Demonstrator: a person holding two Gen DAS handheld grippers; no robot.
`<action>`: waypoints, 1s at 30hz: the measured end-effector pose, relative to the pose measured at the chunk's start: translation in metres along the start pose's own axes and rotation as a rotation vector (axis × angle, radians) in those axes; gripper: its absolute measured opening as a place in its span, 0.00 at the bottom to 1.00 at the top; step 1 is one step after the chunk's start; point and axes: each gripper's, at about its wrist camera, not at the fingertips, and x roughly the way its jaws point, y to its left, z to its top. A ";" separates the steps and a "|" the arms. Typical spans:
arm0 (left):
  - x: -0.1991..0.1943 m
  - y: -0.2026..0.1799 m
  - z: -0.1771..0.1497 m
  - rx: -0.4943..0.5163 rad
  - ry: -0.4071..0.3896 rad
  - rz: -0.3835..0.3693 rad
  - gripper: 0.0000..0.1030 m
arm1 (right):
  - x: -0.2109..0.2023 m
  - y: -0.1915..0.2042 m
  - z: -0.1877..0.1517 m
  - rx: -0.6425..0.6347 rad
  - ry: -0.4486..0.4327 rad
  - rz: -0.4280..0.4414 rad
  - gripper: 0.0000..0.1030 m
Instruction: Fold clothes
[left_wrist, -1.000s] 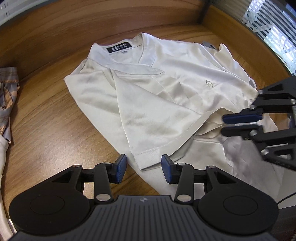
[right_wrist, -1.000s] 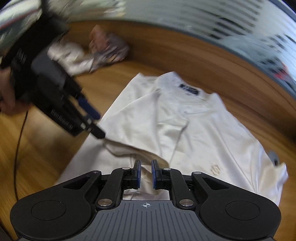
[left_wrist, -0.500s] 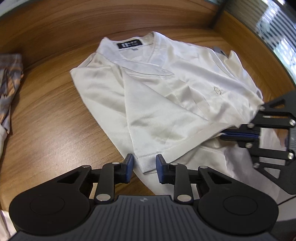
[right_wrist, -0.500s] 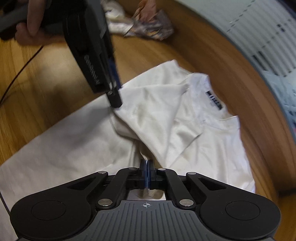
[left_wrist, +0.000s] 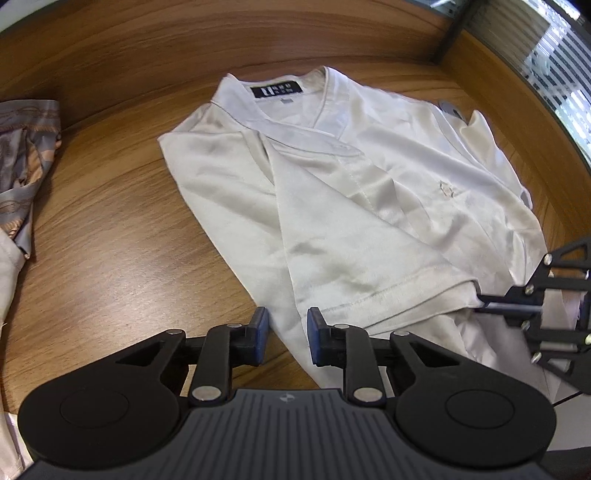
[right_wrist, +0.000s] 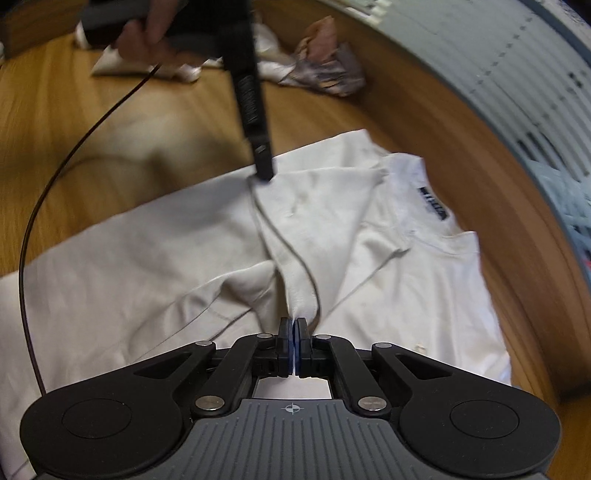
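A white shirt (left_wrist: 369, 206) lies flat on a wooden table (left_wrist: 110, 240), collar toward the frame's top. At lower centre the left gripper (left_wrist: 284, 334) is closing around the sleeve hem, pads not yet pressing. The right gripper (right_wrist: 293, 343) is clenched on the hem's other corner. Lifting both corners evenly should keep the fold straight.

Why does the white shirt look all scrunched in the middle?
The white shirt is bunched where the right gripper pinches its folded sleeve hem, pulling wrinkles. Other clothes lie crumpled at the wooden table's far side.
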 end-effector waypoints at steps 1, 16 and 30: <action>-0.004 0.001 0.001 -0.006 -0.008 -0.004 0.24 | 0.001 0.001 0.000 0.007 0.004 0.002 0.06; -0.044 -0.019 0.026 -0.048 -0.080 -0.008 0.26 | -0.046 -0.111 -0.054 0.727 0.026 -0.198 0.20; -0.042 -0.049 0.049 -0.077 -0.067 -0.010 0.35 | -0.033 -0.211 -0.187 1.241 0.105 -0.371 0.25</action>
